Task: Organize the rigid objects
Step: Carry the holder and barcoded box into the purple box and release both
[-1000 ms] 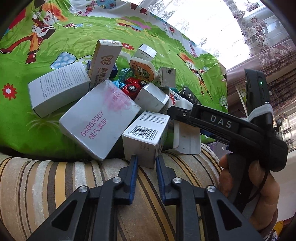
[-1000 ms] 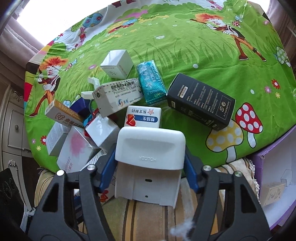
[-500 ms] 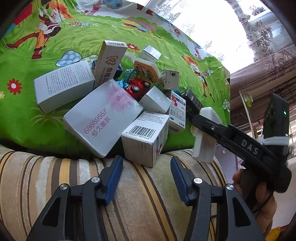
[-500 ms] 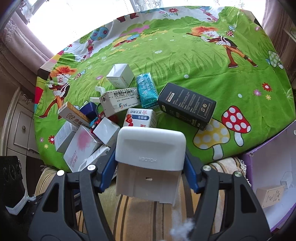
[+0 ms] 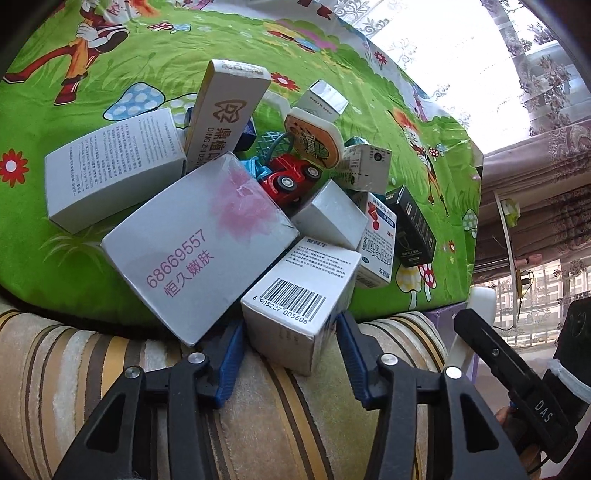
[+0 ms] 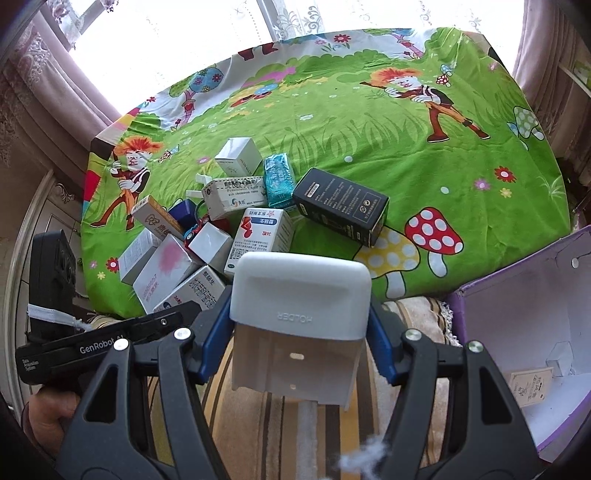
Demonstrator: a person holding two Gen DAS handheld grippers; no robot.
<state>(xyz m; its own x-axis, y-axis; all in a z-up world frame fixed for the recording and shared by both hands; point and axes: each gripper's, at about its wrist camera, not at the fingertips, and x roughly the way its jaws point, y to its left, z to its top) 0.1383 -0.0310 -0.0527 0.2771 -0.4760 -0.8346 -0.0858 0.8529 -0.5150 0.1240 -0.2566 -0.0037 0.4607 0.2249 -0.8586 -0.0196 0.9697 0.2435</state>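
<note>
Bright daylight comes through lace curtains (image 6: pixel 155 33) behind a table (image 6: pixel 369 122) covered in a green cartoon cloth with mushrooms and red-haired figures. Its near edge meets a striped brown and cream cushion (image 5: pixel 92 369).

Heaped at the near side of the cloth is a pile of cartons. Seen from the left wrist, a large white box with a pink flower print (image 5: pixel 195 247) leans against a white box with a barcode (image 5: pixel 299 295), which sticks out over the cloth's edge onto the cushion. Behind them lie a white box with fine print (image 5: pixel 110 166), a tall upright carton (image 5: pixel 225 114), a red toy car (image 5: pixel 290 179), a small silver box (image 5: pixel 328 216), a medicine box with a red heart (image 5: pixel 380 240) and a black carton (image 5: pixel 413 229).

The left hand-held gripper (image 5: pixel 291 362) has its blue pads on either side of the barcode box – the jaws are closing, with a sliver of gap visible at each pad, so nothing is clamped.

The right hand-held gripper (image 6: pixel 299 332) is clenched on a white plastic holder (image 6: pixel 299 295), its blue pads pressing the two sides, and carries it above the cushion, clear of the pile. To its right stands an open purple box (image 6: pixel 517 295) with a white inside – a small carton (image 6: pixel 526 382) lies in it
</note>
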